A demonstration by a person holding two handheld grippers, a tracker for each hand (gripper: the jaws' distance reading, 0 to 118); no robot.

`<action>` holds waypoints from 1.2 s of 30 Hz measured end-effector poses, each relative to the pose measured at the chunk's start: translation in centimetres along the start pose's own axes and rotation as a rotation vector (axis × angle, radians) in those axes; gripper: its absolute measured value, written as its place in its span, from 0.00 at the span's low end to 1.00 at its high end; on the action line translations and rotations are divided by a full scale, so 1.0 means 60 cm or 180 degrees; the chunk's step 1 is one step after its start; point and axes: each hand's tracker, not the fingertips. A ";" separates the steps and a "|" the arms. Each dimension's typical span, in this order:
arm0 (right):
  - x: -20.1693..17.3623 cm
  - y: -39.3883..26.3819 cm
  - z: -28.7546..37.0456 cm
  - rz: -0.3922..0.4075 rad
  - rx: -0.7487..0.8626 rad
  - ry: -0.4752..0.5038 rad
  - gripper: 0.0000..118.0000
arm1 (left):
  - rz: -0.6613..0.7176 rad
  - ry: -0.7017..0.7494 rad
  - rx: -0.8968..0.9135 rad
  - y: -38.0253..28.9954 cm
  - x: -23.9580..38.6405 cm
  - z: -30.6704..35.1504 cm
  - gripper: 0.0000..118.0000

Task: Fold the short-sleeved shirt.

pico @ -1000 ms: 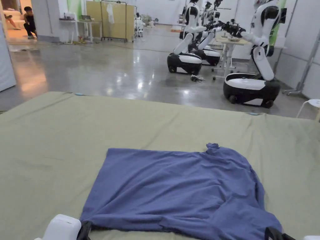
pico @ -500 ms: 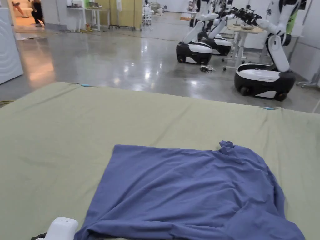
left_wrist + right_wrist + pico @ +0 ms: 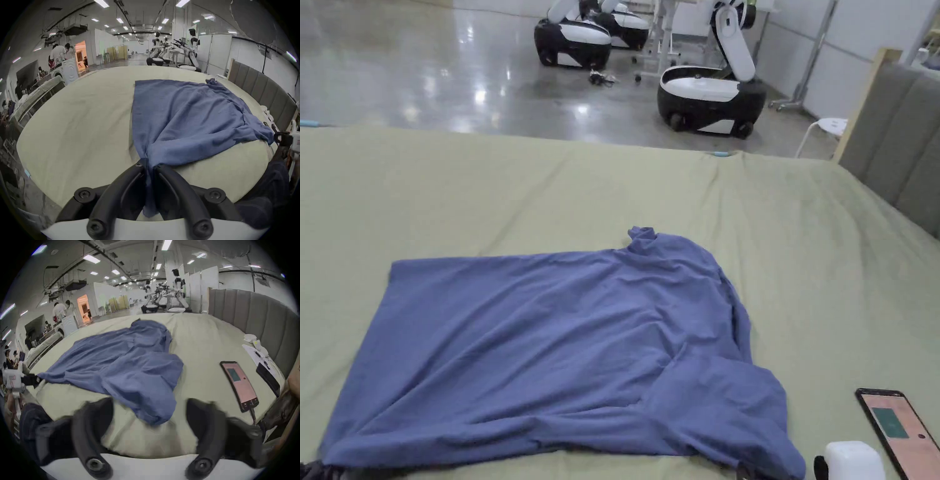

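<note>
A blue short-sleeved shirt [image 3: 550,337] lies spread and wrinkled on a green-sheeted bed [image 3: 487,187], one sleeve bunched at the far edge. In the left gripper view my left gripper [image 3: 148,165] is shut on the shirt's [image 3: 186,116] near left corner, with cloth hanging between the jaws. In the right gripper view my right gripper [image 3: 149,404] stands open, jaws wide apart and blurred. The shirt's [image 3: 121,363] near right corner lies slack just ahead of them. The right gripper's white housing [image 3: 850,461] sits at the bottom edge of the head view.
A phone [image 3: 894,428] with a lit screen lies on the sheet right of the shirt, its cable at the near end [image 3: 251,412]. A grey padded headboard [image 3: 900,137] bounds the right side, with papers [image 3: 259,356] beside it. Wheeled robots [image 3: 706,94] and a white stool [image 3: 831,125] stand beyond the bed.
The head camera has swung down and to the right, bringing the phone and headboard into the picture. The shirt's near right corner now lies slack beside the right gripper.
</note>
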 end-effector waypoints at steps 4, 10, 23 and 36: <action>-0.008 -0.001 -0.022 0.0148 -0.0041 -0.0125 0.84 | -0.0058 0.0001 -0.0004 0.010 0.018 0.013 0.05; 0.016 0.048 0.012 -0.0077 0.0058 0.0003 0.06 | -0.0263 0.0075 0.0058 0.040 0.018 0.046 0.04; 0.027 0.357 -0.143 0.0106 0.0053 -0.0059 0.06 | 0.0017 -0.0156 -0.0396 0.304 -0.012 -0.130 0.03; 0.015 0.299 -0.184 -0.0015 0.0104 -0.0053 0.78 | 0.0335 -0.0112 -0.0037 0.231 -0.018 -0.131 0.60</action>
